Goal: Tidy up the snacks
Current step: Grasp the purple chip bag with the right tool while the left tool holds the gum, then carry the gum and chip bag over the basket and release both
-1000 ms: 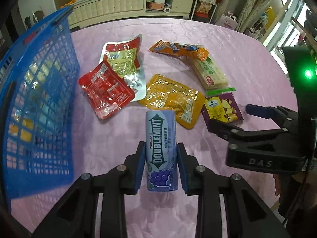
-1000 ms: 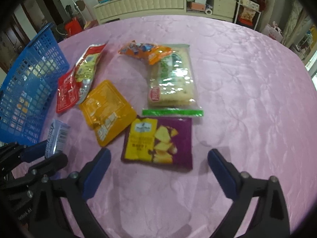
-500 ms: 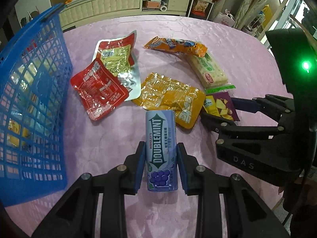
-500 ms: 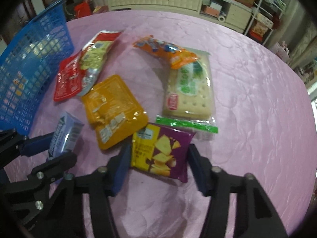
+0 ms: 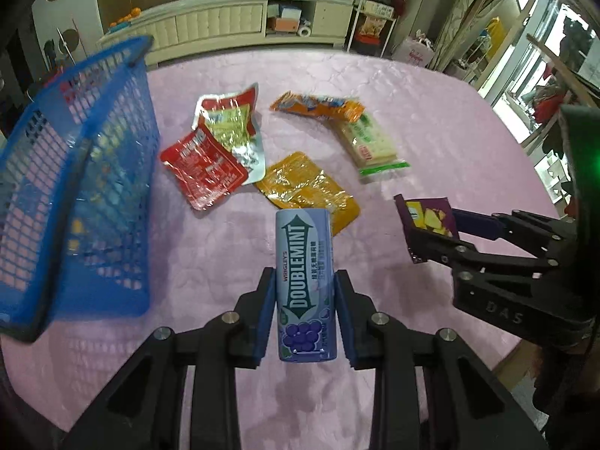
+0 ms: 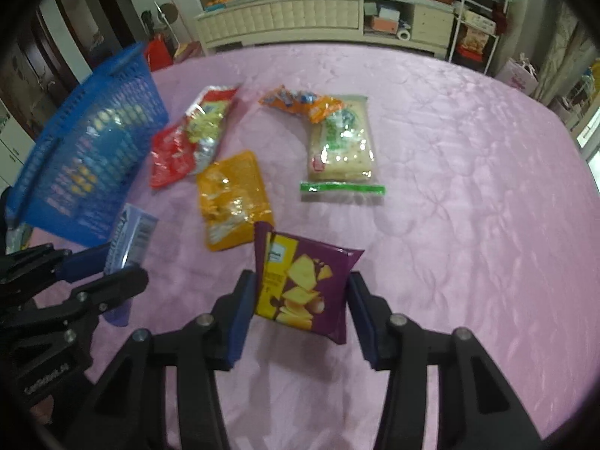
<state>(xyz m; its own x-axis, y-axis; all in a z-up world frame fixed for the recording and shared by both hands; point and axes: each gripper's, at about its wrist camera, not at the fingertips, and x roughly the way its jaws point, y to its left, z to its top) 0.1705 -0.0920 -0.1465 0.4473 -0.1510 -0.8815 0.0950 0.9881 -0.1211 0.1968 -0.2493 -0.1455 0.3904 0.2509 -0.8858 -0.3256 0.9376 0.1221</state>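
My left claw (image 5: 304,309) is closed on the gum pack (image 5: 304,285), which stands upright between the blue pads in the lower middle of the left view. In the right view I see the same pack (image 6: 129,234) at the left edge, held above the pink bench (image 6: 468,195). My right claw (image 6: 300,300) is closed on the purple chip bag (image 6: 303,285); it is lifted and tilted, in the lower middle of the right view, and at the right side of the left view (image 5: 427,217). The blue basket (image 5: 75,195) fills the left of the left view. In the middle of the frame lie the other snacks on the bench: a red pouch (image 5: 202,167) overlapping a silver-red bag (image 5: 232,127), a yellow pouch (image 5: 307,187) just behind the gum pack, an orange wrapper (image 5: 318,107) and a cracker pack (image 5: 369,144) touching it
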